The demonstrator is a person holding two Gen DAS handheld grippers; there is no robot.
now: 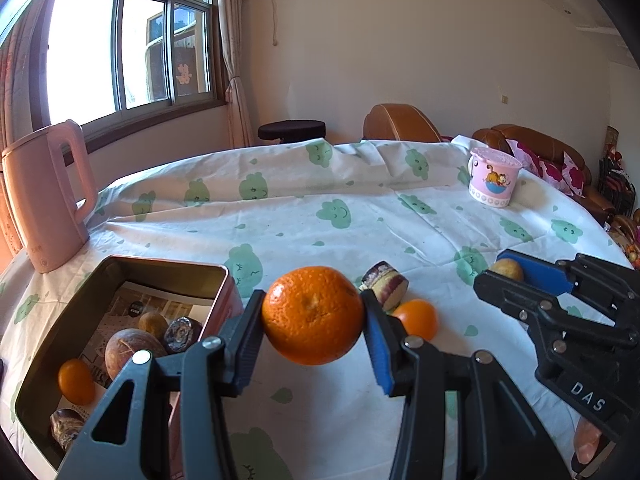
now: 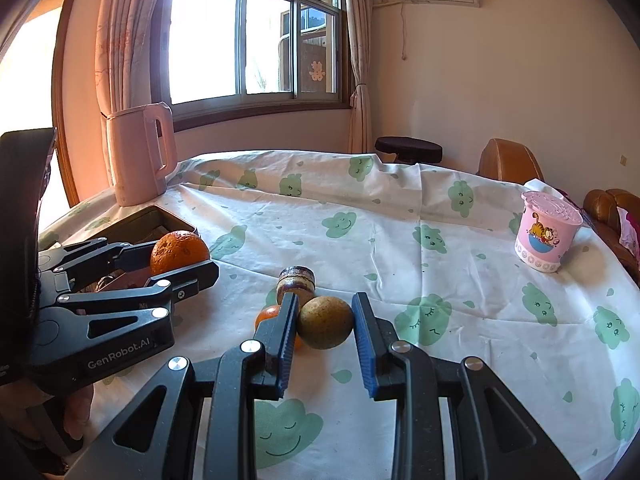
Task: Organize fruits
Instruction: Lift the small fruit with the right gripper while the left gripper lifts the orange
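oranges (image 1: 312, 314) 3; brown round fruits (image 2: 325, 322) 3; purple fruits (image 1: 384, 284) 3; tin (image 1: 168, 262) 1; kettle (image 1: 44, 200) 1; cup (image 1: 494, 180) 1

- A large round orange with pebbled skin (image 1: 313, 314) is pinched between the pads of the left hand-held gripper (image 1: 313, 320) and held clear of the cloth, just right of the tin.
- A round brownish-green speckled fruit (image 2: 325, 322) sits between the pads of the right hand-held gripper (image 2: 325, 330), which are closed on it.
- A small smooth orange (image 1: 416, 318) lies on the bench cloth, touching a purple-and-cream striped cut piece (image 1: 385, 283) behind it.
- A rectangular open metal tin (image 1: 168, 268) at the bench's left holds a small orange (image 1: 76, 381), a large brown round fruit (image 1: 132, 350), a smaller brownish one (image 1: 153, 323) and two dark wrinkled fruits (image 1: 183, 333).
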